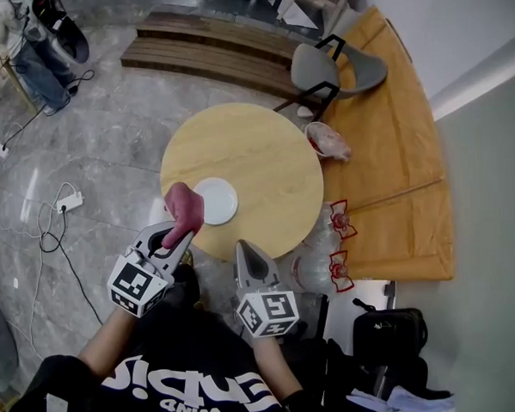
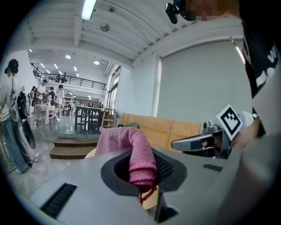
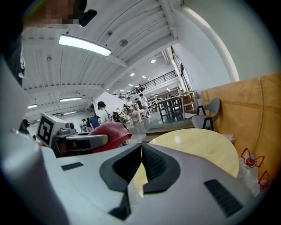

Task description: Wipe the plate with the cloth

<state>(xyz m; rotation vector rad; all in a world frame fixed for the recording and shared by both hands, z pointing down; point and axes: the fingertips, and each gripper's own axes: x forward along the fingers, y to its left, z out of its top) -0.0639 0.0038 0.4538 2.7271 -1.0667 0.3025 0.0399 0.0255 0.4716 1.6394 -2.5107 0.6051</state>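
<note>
A white plate (image 1: 216,199) lies on the round wooden table (image 1: 264,157), near its left front edge. My left gripper (image 1: 184,234) is shut on a pink cloth (image 1: 185,209), which stands up from the jaws and overlaps the plate's left rim in the head view. In the left gripper view the cloth (image 2: 131,149) bulges out of the jaws, and the left gripper (image 2: 147,184) hides the plate. My right gripper (image 1: 246,255) is shut with nothing in it, at the table's front edge, right of the plate. In the right gripper view the right gripper (image 3: 141,162) points over the table (image 3: 197,147).
A grey chair (image 1: 328,68) stands behind the table. Wooden boards (image 1: 392,142) lie to the right, with a bag (image 1: 327,141) on them. Plastic bags (image 1: 324,249) and a black bag (image 1: 389,332) sit at the front right. A power strip with cable (image 1: 68,202) lies on the floor at the left.
</note>
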